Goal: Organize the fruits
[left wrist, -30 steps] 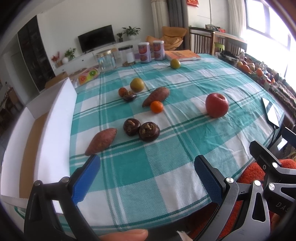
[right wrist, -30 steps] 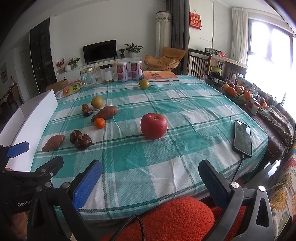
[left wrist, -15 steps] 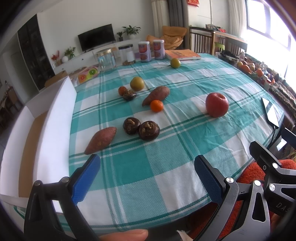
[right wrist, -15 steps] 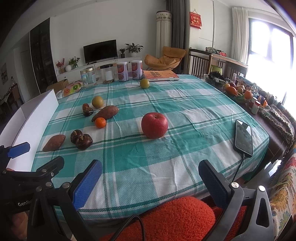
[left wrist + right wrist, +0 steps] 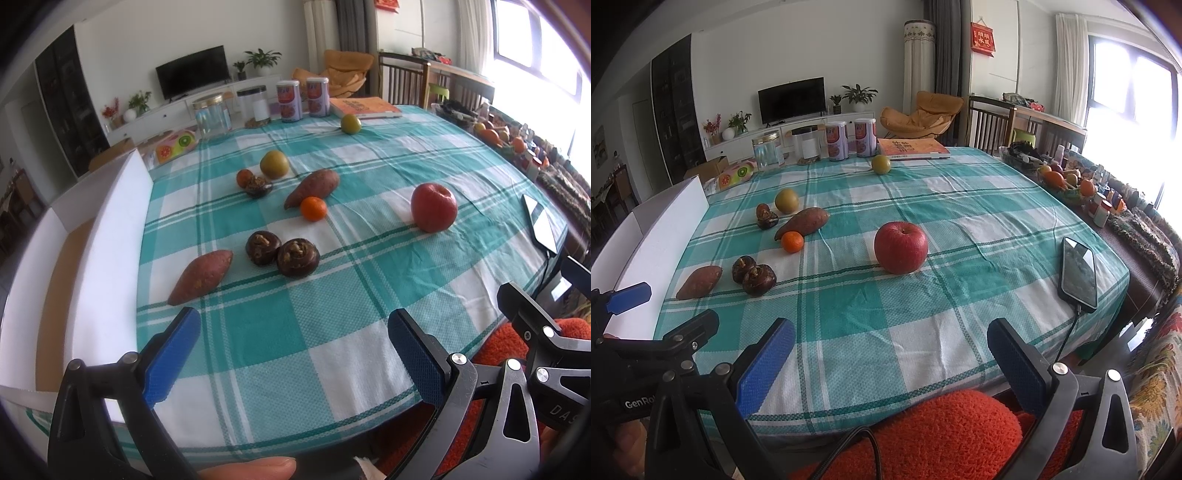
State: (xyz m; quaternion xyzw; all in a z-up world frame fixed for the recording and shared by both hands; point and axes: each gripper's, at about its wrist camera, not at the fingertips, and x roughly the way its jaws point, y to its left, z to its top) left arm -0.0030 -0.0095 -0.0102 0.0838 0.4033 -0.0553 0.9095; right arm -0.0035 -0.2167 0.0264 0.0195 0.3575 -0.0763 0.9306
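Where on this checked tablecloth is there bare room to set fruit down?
Free: the near strip between both open grippers, left gripper and right gripper, and the round red apple; also between apple and black phone. Crowded: the left side around the dark water chestnuts.

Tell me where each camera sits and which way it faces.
Left wrist: on the left gripper at the table's near edge, facing across the checked cloth; open blue fingers and a fingertip show.
Right wrist: on the right gripper, further right, facing the same way; open fingers and the left gripper show.
Shared: the apple, sweet potatoes, orange and phone.
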